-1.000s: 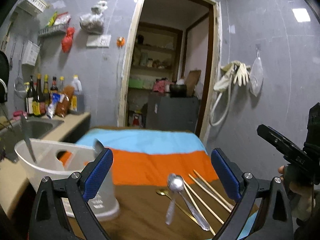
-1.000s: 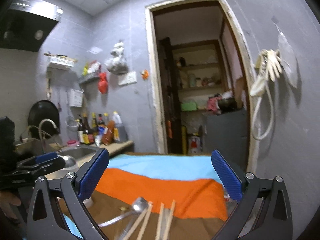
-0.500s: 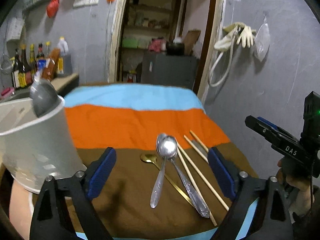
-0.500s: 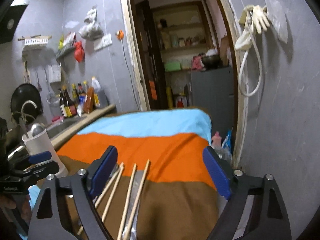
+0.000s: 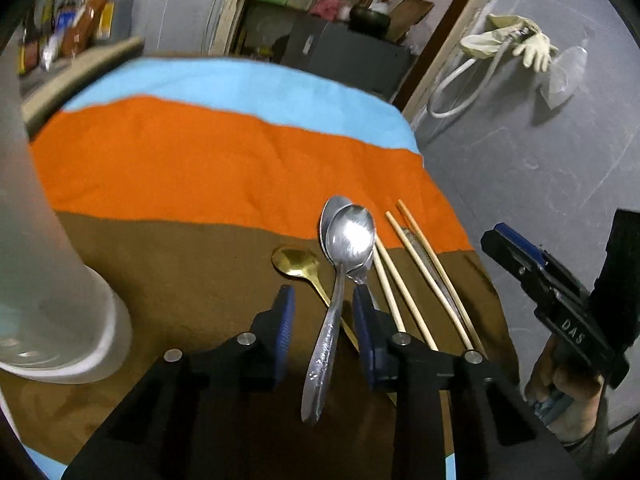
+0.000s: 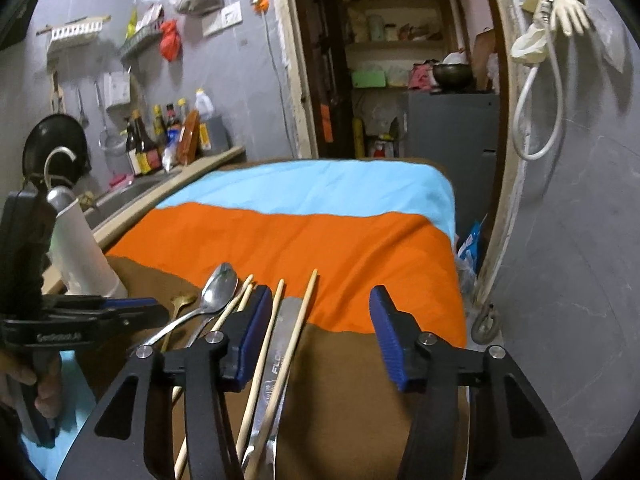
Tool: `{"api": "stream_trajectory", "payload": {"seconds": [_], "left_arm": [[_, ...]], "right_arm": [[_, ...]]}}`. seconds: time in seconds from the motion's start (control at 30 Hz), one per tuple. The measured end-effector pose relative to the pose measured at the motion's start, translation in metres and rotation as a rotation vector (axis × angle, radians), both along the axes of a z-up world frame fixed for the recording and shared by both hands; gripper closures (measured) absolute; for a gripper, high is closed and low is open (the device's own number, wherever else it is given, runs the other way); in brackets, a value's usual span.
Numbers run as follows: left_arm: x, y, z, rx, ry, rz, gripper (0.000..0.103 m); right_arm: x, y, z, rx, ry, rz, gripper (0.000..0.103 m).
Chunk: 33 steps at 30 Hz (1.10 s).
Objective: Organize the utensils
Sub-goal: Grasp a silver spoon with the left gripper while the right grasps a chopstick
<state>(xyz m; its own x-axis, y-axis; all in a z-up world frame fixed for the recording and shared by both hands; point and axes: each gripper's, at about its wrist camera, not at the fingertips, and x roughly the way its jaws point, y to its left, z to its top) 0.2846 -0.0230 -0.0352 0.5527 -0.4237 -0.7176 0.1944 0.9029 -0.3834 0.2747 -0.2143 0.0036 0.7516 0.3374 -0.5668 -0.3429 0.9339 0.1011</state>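
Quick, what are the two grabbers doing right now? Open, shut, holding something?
Left gripper: closing around the silver spoon, pads not yet on it.
Right gripper: closing, two chopsticks between its jaws, not gripped.

The orange and blue bands of the cloth [image 5: 224, 160] across the upper middle of the frame lie bare, open room for either gripper. A white holder [image 5: 44, 280] blocks the left edge. Spoons [image 5: 348, 240] and chopsticks [image 5: 416, 272] crowd the lower centre.
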Motion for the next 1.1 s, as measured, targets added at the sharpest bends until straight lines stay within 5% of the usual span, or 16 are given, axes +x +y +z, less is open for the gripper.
{"api": "stream_trajectory", "payload": {"seconds": [0.4, 0.73, 0.83, 0.9, 1.1], "left_arm": [[0.015, 0.012, 0.000, -0.047, 0.027, 0.012, 0.088], [0.026, 0.008, -0.003, -0.085, 0.038, -0.001, 0.090], [0.025, 0.008, -0.003, -0.099, 0.032, -0.001, 0.094], [0.024, 0.008, -0.002, -0.112, 0.026, -0.005, 0.100], [0.017, 0.007, 0.001, -0.134, 0.011, -0.008, 0.103]], "right_arm": [[0.036, 0.014, -0.017, -0.037, 0.146, 0.011, 0.070], [0.078, 0.019, -0.037, 0.038, 0.315, 0.047, 0.078], [0.081, 0.017, -0.037, 0.057, 0.322, 0.044, 0.082], [0.081, 0.013, -0.037, 0.073, 0.326, 0.036, 0.095], [0.076, 0.010, -0.031, 0.092, 0.294, 0.045, 0.098]]}}
